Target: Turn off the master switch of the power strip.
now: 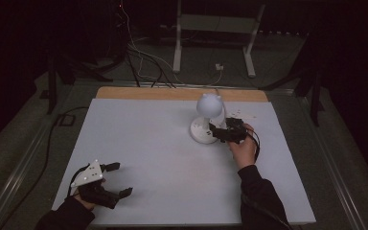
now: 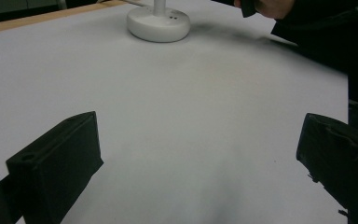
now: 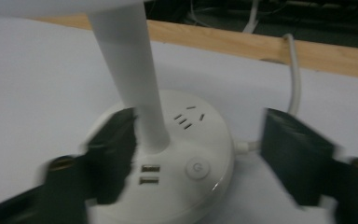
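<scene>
Toward the far right of the white counter, close to its wooden back edge, stands a small white desk lamp with a round base, a slim stem and a ball-shaped head, its cord running off over the back edge. At that base sits the right gripper, its jaws spread wide; in the right gripper view one jaw lies just beside the stem and over the base's left part, the other stands off the base's right rim, and the round power button with the two USB ports lies between them. That view is blurred, so whether a jaw touches the lamp cannot be told. The left gripper rests near the front left corner, well apart from the lamp, jaws open and holding nothing. The work looks like a reach for the button or a grasp of the stem. The risk, as I judge it, is that a sideways push on the thin stem tips the top-heavy lamp or slides the light base toward the back edge, since nothing steadies it. A jaw coming down off-centre could miss the button and jam into the USB ports, and any drag on the lamp could snag the cord.
</scene>
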